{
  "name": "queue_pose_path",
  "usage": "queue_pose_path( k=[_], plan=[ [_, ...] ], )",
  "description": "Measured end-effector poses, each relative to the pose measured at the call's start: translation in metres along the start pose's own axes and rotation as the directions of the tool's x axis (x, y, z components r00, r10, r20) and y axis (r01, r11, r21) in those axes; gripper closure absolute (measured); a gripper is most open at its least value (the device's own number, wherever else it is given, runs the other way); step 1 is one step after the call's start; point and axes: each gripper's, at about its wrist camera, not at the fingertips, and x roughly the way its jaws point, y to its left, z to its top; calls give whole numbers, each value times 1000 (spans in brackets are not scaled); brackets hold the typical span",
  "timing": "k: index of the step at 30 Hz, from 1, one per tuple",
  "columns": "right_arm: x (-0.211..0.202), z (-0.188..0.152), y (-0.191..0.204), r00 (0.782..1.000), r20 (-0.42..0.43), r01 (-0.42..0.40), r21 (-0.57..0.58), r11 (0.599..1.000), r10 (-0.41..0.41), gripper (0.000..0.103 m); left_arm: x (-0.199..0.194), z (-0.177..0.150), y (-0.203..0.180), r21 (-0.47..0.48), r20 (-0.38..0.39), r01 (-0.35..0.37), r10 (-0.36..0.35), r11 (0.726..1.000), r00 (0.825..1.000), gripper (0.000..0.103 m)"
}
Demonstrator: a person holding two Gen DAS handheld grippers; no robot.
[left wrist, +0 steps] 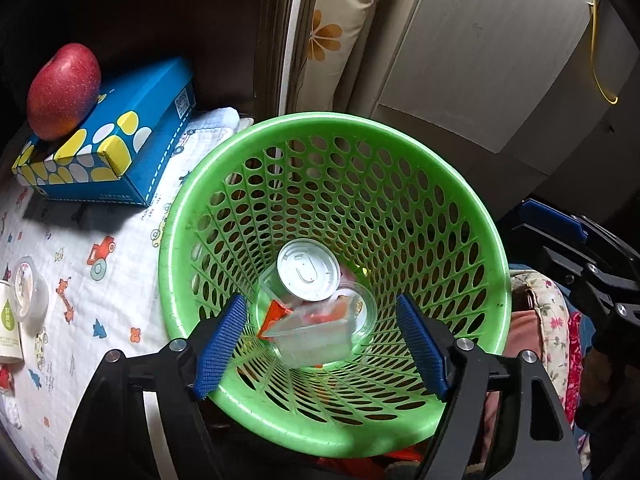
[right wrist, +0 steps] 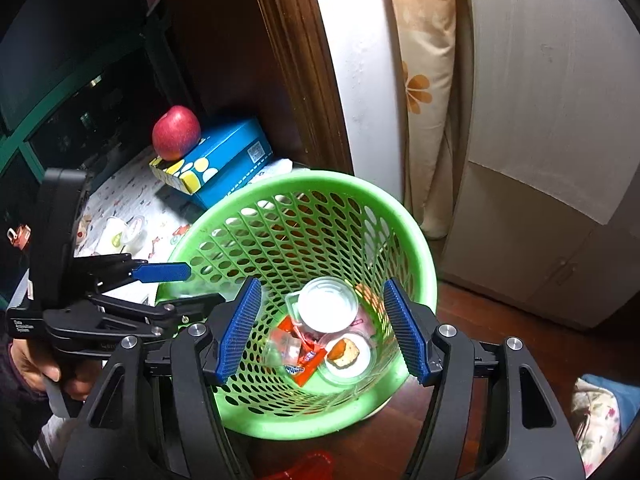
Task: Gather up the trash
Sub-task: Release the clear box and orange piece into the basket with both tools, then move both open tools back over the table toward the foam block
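A green perforated waste basket [left wrist: 472, 216] [right wrist: 416, 240] stands beside a cloth-covered table. At its bottom lie a can with a silver lid [left wrist: 306, 270] [right wrist: 326, 304], a red wrapper [right wrist: 308, 356], and a clear cup [right wrist: 348, 354] with a piece of food in it. A clear plastic tray [left wrist: 316, 338] looks blurred in the left wrist view, between the blue pads but touching neither. My left gripper [left wrist: 320, 344] [right wrist: 180, 288] hangs open over the basket's mouth. My right gripper [right wrist: 320, 332] is open above it too; its fingers [left wrist: 556, 216] show past the basket's right rim.
A red apple [left wrist: 64, 92] rests on a blue tissue box [left wrist: 120, 148] on the patterned cloth [left wrist: 88, 280]. A small lidded cup [left wrist: 28, 292] and a white tube [left wrist: 8, 328] lie near the cloth's left edge. A curtain [right wrist: 424, 80], a cabinet [right wrist: 552, 160] and wood flooring [right wrist: 480, 320] surround the basket.
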Motion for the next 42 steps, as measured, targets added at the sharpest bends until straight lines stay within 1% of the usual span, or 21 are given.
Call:
queue_pose_path(
  k=[3,8,9,13,18,21,24,27,29,32,34,37,39,40,42],
  plan=[
    [-2,0,0,1000,2,-7,7,1000,7,39,-4,-3,-1,3,8,2,-2,1000,1000,29],
    [-2,1,11,999,4,-38,-7,999,38,38,-25,-12,11,-27,39,-34,35,999,999,29],
    [-2,1,15,999,3,-47,-14,999,47,37,-29,-15,16,-35,47,-46,47,998,998,29],
    [2,3,32,997,-6,-79,-40,996,79,36,-48,-27,39,-83,67,-103,108,991,992,29],
    [11,7,63,993,-21,-119,-86,989,118,33,-74,-49,76,-176,90,-165,183,970,979,27],
    [19,10,83,989,-35,-147,-112,983,144,32,-88,-64,103,-239,89,-213,240,947,967,27],
    [28,11,103,984,-53,-174,-132,976,169,31,-103,-81,133,-310,83,-258,297,915,951,27],
    [36,12,124,980,-68,-197,-155,968,188,31,-118,-97,166,-383,73,-303,356,873,932,27],
    [41,12,137,976,-80,-214,-168,962,203,31,-126,-109,189,-432,56,-336,396,837,916,27],
    [50,13,157,970,-98,-236,-189,953,221,31,-136,-126,223,-482,29,-380,448,789,893,27],
    [54,14,169,967,-108,-249,-202,947,231,31,-140,-137,244,-500,7,-406,473,765,881,27],
    [60,14,188,960,-120,-273,-219,937,252,31,-145,-155,275,-509,-28,-443,500,738,865,27],
    [64,15,201,955,-131,-290,-229,929,266,31,-146,-163,292,-508,-35,-441,494,740,869,27],
    [65,16,206,953,-136,-297,-234,926,271,31,-145,-168,303,-508,-48,-451,498,734,866,27],
    [70,16,220,949,-146,-310,-249,917,281,31,-143,-174,316,-505,-59,-451,492,736,868,27]
  ],
)
